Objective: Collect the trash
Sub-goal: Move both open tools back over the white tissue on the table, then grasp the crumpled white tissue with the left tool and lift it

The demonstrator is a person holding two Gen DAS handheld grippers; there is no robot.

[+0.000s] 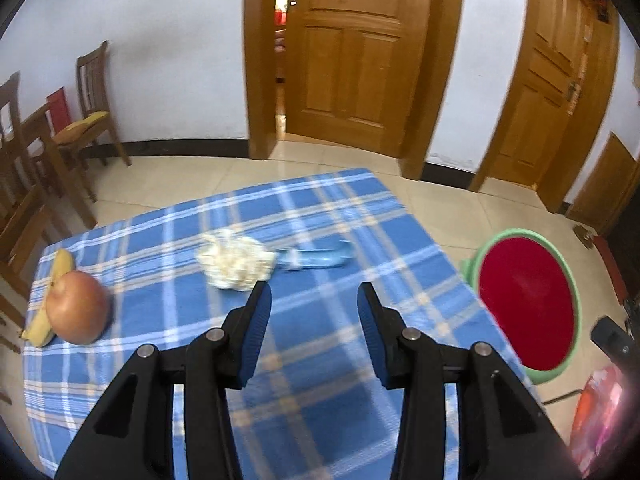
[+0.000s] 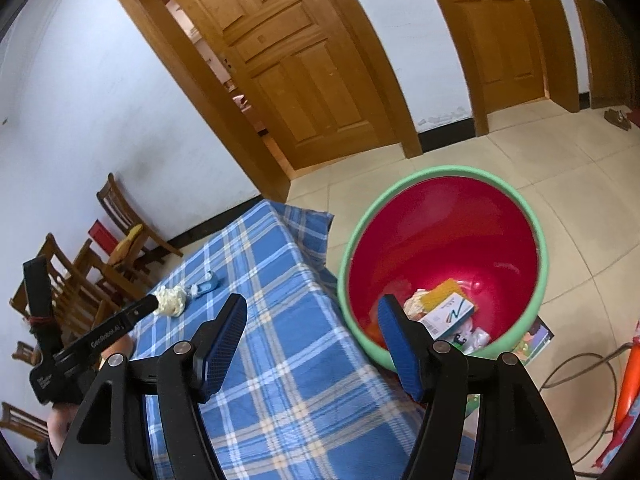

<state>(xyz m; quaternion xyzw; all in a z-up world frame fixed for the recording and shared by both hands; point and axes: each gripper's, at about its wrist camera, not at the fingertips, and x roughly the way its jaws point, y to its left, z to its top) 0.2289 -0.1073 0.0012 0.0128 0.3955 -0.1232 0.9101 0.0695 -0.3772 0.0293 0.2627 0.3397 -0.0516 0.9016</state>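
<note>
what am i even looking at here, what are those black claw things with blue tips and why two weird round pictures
Those are handheld grabbers, one in each of a person's hands, not a robot. Each carries a wide-angle camera looking along its jaws, hence two round pictures. The left gripper looks across a table with a blue checked cloth; on it lie an apple, a banana peel, a crumpled white wad and a blue wrapper. The right gripper is beside the table over a red bin with a green rim, which already holds a small box and other scraps. Both sets of jaws are empty; the right ones stand wider.
</note>
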